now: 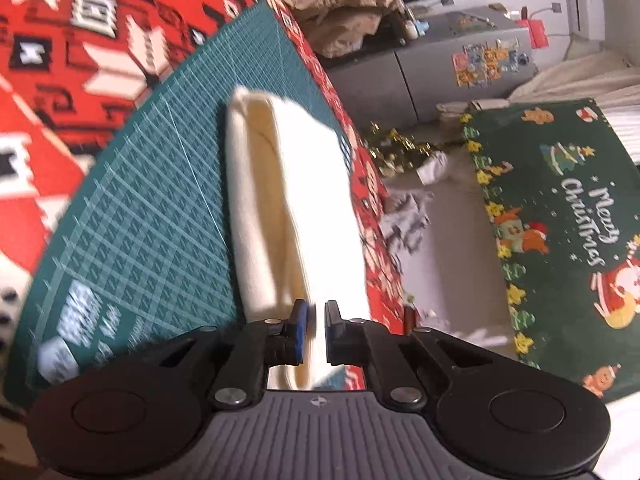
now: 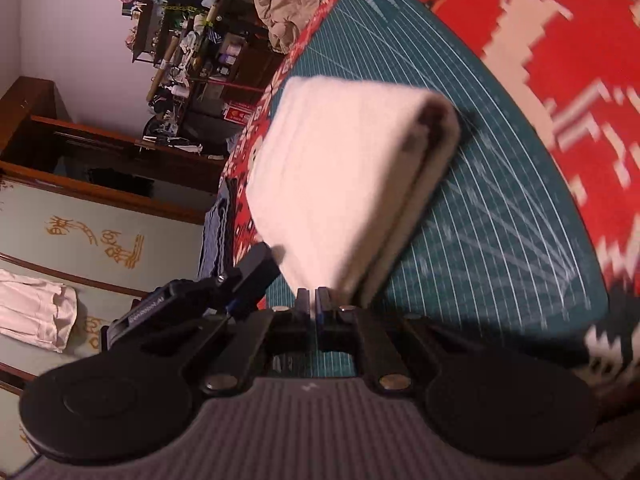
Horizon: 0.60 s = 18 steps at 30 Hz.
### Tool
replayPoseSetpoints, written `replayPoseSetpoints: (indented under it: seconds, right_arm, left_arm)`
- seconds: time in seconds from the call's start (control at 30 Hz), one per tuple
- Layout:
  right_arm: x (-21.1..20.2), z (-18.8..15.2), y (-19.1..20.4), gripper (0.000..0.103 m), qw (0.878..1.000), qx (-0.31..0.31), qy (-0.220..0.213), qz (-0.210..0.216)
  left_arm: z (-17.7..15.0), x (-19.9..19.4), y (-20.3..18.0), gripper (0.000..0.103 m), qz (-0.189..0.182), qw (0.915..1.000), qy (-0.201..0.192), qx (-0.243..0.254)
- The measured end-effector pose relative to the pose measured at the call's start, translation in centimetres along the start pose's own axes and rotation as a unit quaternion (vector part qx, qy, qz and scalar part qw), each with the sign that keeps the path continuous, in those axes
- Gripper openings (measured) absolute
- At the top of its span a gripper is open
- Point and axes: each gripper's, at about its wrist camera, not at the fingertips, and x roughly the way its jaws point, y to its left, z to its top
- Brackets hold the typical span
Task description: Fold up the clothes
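Above green mat (image 1: pixel 132 208), 2 tilted hand-held grippers (image 1: pixel 316 330) (image 2: pixel 313 308) pinching folded cloth (image 1: pixel 296 200).

A green cutting mat (image 1: pixel 132 216) lies on a red patterned cloth (image 1: pixel 80 40), beside a Merry Christmas rug (image 1: pixel 560 216).

we see a grey cabinet (image 1: pixel 448 76) against a white wall. a green christmas mat (image 1: pixel 560 232) covers the floor.

Cluttered home: Christmas mat (image 1: pixel 560 216), fridge (image 1: pixel 460 68), crammed shelves (image 2: pixel 188 36).
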Motion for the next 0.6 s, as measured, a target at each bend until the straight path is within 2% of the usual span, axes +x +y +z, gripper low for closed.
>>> replayPoseSetpoints:
  seconds: [0.13, 0.23, 0.33, 0.4, 0.47, 0.6]
  right_arm:
    - [-0.6, -0.8, -0.8, 0.006, 1.0, 0.014, -0.002, 0.002]
    - [-1.8, -0.4, -0.7, 0.006, 0.999, 0.01, -0.028, 0.016]
    - [-2.5, 0.5, 0.0, 0.006, 0.998, -0.013, -0.059, 0.017]
    - [-2.3, 1.2, -0.1, 0.006, 0.998, -0.011, -0.064, 0.025]
    - [-1.9, 1.5, -0.6, 0.006, 0.998, 0.002, -0.063, 0.021]
    - [-3.2, 1.8, -2.6, 0.006, 0.996, 0.024, -0.089, 0.008]
  left_arm:
    - [-0.7, 0.5, -0.5, 0.011, 0.005, 0.9998, 0.019, 0.009]
    - [-1.1, 0.6, -0.7, 0.004, 0.015, 0.9994, 0.023, 0.021]
    - [-1.5, 0.8, -1.0, 0.005, 0.026, 0.9988, 0.027, 0.032]
    - [-1.8, 0.8, -1.1, 0.005, 0.033, 0.9982, 0.029, 0.04]
    - [-2.0, 0.8, -1.3, 0.005, 0.04, 0.9975, 0.032, 0.048]
    - [-2.1, 0.0, -1.9, 0.004, 0.049, 0.9956, 0.04, 0.068]
